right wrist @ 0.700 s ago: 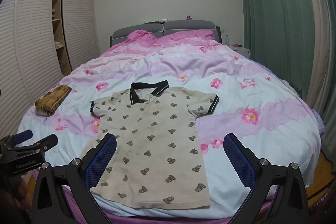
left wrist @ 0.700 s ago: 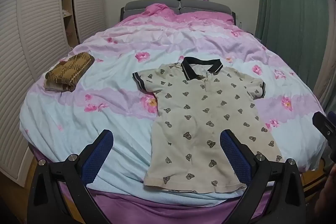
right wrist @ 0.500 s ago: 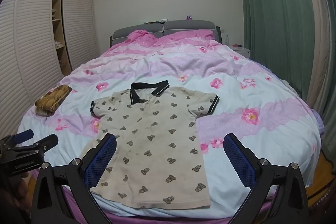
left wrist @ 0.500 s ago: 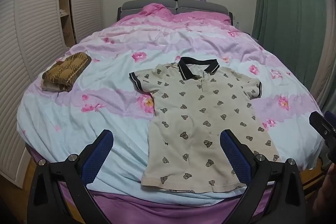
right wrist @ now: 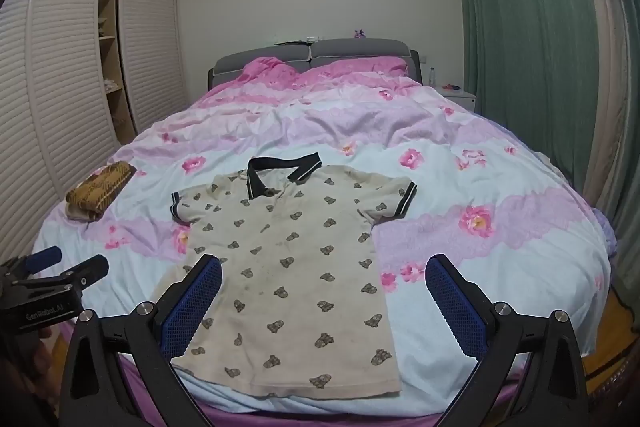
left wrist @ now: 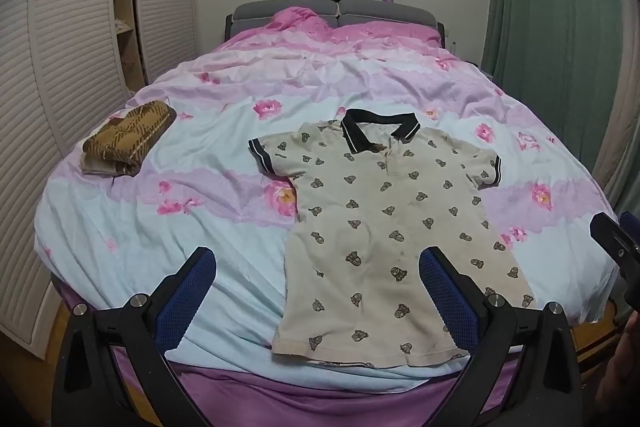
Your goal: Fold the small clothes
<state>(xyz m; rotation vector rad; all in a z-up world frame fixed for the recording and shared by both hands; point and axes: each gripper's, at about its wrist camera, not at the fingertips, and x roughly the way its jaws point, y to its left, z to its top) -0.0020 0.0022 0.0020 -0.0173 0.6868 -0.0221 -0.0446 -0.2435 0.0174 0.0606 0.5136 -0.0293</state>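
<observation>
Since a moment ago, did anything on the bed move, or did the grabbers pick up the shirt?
Almost nothing changed. The left gripper drifted a little, so the shirt slid slightly in its view; it took hold of nothing. The right gripper kept still, also holding nothing. Both stayed wide open, off the cloth. The shirt stayed flat on the bed, and the folded brown cloth stayed near the bed's left edge.

Left tongs [left wrist: 316, 291] and right tongs [right wrist: 324, 299] both gape wide and empty, tilted downward, filling each frame's lower edge.
</observation>
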